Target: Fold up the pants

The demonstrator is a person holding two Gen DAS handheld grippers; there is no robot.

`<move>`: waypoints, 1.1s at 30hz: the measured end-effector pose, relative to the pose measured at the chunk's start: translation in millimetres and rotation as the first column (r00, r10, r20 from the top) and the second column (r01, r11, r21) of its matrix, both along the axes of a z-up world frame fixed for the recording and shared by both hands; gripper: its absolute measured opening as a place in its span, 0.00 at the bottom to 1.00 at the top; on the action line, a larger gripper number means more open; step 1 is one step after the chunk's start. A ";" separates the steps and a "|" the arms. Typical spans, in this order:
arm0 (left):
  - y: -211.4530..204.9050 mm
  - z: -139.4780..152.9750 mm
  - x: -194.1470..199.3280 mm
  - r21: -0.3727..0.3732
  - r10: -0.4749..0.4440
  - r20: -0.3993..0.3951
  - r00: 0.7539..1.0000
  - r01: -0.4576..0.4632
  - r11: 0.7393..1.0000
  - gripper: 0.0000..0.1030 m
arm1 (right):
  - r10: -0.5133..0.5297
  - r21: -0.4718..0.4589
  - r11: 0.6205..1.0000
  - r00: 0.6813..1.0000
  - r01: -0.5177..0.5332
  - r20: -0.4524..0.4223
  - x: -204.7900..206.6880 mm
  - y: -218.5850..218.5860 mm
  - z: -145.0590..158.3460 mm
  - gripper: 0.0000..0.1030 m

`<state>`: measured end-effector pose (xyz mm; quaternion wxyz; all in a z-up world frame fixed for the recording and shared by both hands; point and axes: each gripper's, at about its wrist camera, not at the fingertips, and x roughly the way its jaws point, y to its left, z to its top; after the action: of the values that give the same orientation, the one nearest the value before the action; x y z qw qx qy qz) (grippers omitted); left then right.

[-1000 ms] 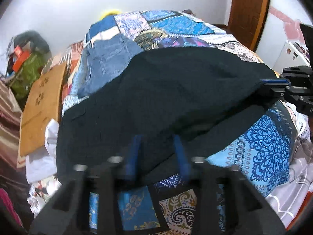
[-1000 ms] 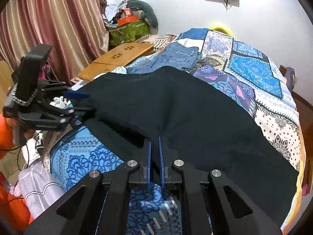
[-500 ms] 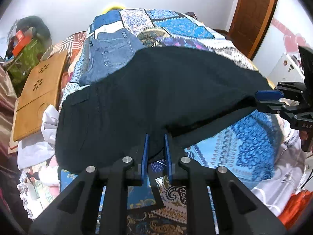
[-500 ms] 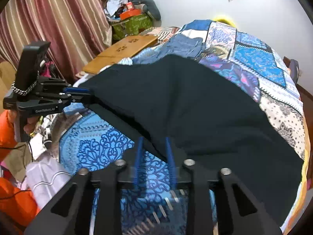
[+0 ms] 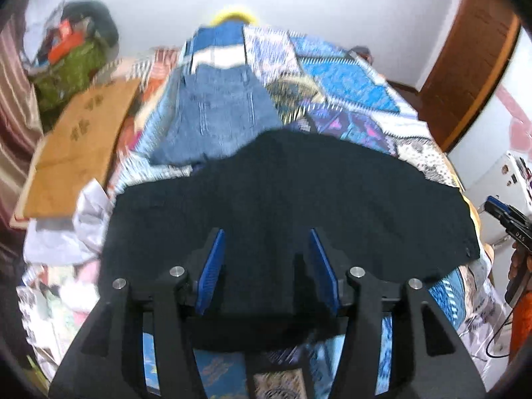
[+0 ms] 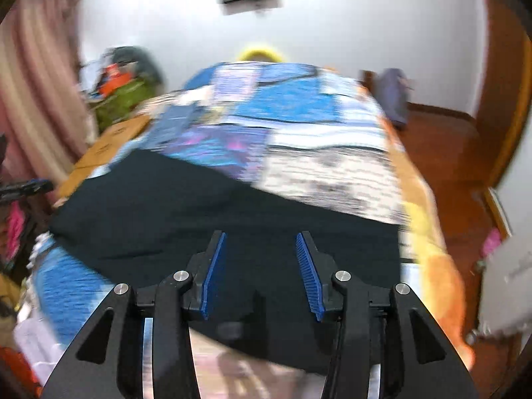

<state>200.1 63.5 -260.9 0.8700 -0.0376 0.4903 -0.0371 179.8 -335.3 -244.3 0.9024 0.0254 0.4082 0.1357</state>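
Black pants (image 5: 282, 199) lie spread flat across the patchwork bedspread (image 5: 349, 83), folded lengthwise, covering its near half. Left gripper (image 5: 266, 252) hovers over the near edge of the pants, its blue-padded jaws wide apart and holding nothing. Right gripper (image 6: 259, 252) likewise hangs above the pants near their other end, jaws spread and empty. Beyond the pants, a pair of blue jeans (image 5: 216, 119) rests on the bedspread; a wooden board (image 5: 76, 146) lies beside the jeans.
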 end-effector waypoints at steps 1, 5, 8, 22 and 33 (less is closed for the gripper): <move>-3.3 -10.9 6.6 0.003 0.007 -0.035 0.999 -0.007 1.000 0.51 | -0.029 -0.003 1.000 0.999 0.029 -0.014 6.0 -13.6 -5.2 0.39; -19.3 -44.4 16.6 0.049 0.005 -0.114 0.994 0.000 0.999 0.52 | -0.103 -0.018 0.995 0.993 0.102 -0.060 25.8 -45.7 -23.5 0.39; -22.0 -49.8 14.5 0.093 0.041 -0.073 0.996 -0.034 0.995 0.63 | -0.141 -0.030 0.990 0.986 0.139 -0.088 39.1 -59.4 -39.1 0.39; -23.4 -54.0 14.0 0.112 0.096 -0.054 0.994 -0.089 0.990 0.69 | -0.142 0.013 0.989 0.981 0.144 -0.132 53.2 -69.7 -77.9 0.25; -29.0 -51.2 12.8 0.175 0.092 -0.033 0.995 -0.084 0.981 0.72 | -0.117 -0.201 0.969 0.986 0.140 0.121 48.0 -48.1 -51.2 0.07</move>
<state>212.9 34.5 -312.1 0.8604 0.0159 0.5074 0.0451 227.8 -383.3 -295.5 0.9277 -0.0506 0.3684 0.0344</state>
